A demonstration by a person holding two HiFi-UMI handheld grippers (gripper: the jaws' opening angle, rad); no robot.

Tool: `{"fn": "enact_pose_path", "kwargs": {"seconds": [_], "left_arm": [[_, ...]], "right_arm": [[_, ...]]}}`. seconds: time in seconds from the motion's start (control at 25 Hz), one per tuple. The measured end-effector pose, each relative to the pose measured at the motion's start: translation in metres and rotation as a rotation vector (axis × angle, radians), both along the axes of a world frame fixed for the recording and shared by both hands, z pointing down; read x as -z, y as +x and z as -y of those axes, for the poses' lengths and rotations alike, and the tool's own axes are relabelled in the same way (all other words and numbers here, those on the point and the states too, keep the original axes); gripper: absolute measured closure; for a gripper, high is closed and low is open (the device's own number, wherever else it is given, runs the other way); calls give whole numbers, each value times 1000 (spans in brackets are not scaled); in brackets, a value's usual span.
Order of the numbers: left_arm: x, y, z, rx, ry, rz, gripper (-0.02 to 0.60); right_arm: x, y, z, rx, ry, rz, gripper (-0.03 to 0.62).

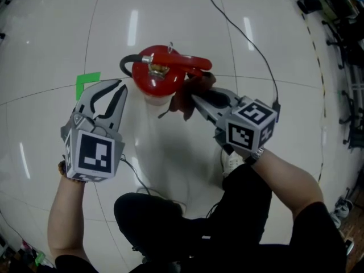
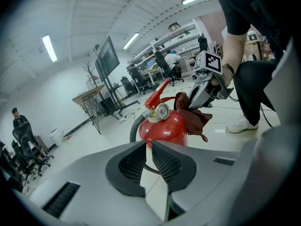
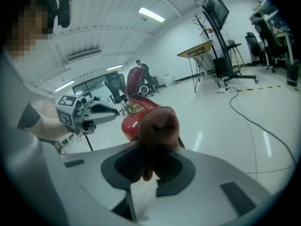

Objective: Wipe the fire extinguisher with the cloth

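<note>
Beside the extinguisher [image 1: 154,77], down-tilted right tool [image 1: 194,98] clamps cloth [image 3: 157,124]; left tool [image 1: 120,85] seemingly shut.

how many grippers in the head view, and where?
2. The left gripper, empty, left of the fire extinguisher; the right gripper, holding the cloth at its right side.

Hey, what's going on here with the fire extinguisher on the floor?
A person with a hand-held gripper in each hand works on a red fire extinguisher standing on the floor. The right hand-held gripper is clamped on a dark red cloth, held against the extinguisher's upper side by the handle. The left hand-held gripper hovers beside it, jaws nearly together, empty.
</note>
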State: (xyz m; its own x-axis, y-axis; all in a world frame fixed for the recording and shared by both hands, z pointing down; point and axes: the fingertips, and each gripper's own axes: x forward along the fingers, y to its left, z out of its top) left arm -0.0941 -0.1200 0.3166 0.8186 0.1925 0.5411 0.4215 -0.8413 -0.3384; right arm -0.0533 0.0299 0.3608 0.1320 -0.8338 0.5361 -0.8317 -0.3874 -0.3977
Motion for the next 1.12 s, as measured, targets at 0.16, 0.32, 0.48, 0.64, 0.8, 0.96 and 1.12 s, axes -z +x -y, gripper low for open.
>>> {"fn": "enact_pose_path", "kwargs": {"seconds": [0.16, 0.32, 0.48, 0.64, 0.8, 0.96, 1.12], "left_arm": [[-14, 3, 8, 27, -23, -4, 543], [-28, 0, 10, 39, -26, 11, 543], [-39, -2, 8, 48, -24, 23, 543], [-48, -4, 6, 72, -19, 29, 543], [-58, -6, 2, 86, -21, 41, 543], [-66, -10, -5, 88, -23, 55, 543], [-73, -18, -12, 97, -30, 76, 543]], "right_arm": [[-8, 4, 6, 60, 31, 8, 516], [-19, 7, 8, 123, 15, 23, 516], [-39, 9, 10, 150, -2, 44, 516], [-63, 5, 10, 157, -1, 56, 516], [-81, 4, 11, 157, -9, 63, 516], [-102, 2, 12, 167, -30, 66, 516], [-129, -1, 12, 177, -63, 77, 516]]}}
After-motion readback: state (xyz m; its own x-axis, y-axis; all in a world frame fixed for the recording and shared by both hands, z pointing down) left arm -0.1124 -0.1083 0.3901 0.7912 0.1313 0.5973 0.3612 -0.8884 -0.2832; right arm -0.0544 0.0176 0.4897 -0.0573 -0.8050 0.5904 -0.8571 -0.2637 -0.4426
